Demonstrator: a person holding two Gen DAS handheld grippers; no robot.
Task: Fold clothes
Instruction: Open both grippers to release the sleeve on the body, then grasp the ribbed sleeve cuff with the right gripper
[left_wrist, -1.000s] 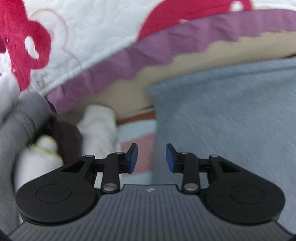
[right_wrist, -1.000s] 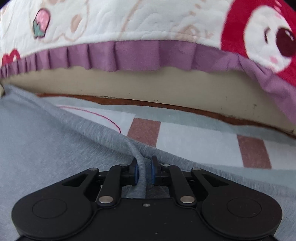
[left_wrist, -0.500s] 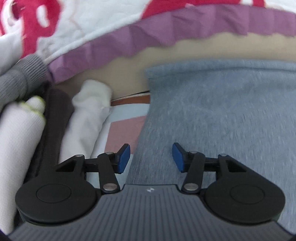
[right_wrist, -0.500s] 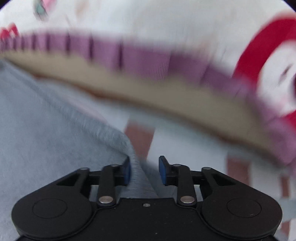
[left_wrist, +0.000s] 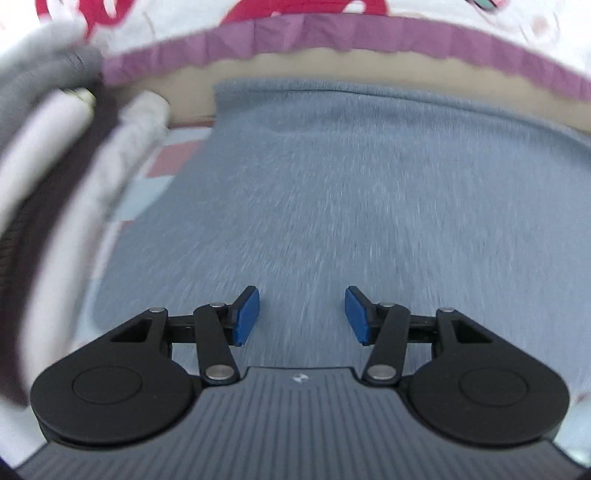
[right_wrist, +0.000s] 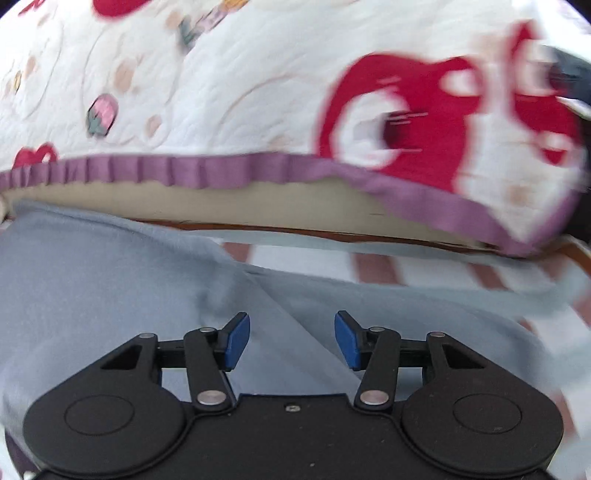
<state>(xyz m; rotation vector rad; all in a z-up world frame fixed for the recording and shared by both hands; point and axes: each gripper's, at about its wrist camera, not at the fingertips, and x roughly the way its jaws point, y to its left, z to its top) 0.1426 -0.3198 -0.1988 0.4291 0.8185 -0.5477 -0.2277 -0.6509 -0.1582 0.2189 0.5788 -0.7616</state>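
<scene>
The grey-blue garment (left_wrist: 351, 192) lies spread flat on a striped sheet (right_wrist: 314, 258), its far edge against a quilt (right_wrist: 229, 92) with a purple frill; a soft ridge creases it in the right view. Left gripper (left_wrist: 301, 316) and right gripper (right_wrist: 291, 340) hang over it, fingers wide, holding nothing. No writing can be read

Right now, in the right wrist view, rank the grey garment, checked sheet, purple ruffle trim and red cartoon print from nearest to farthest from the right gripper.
1. grey garment, directly under the open right gripper.
2. checked sheet, beyond, right.
3. purple ruffle trim, above it.
4. red cartoon print, upper right.
</scene>
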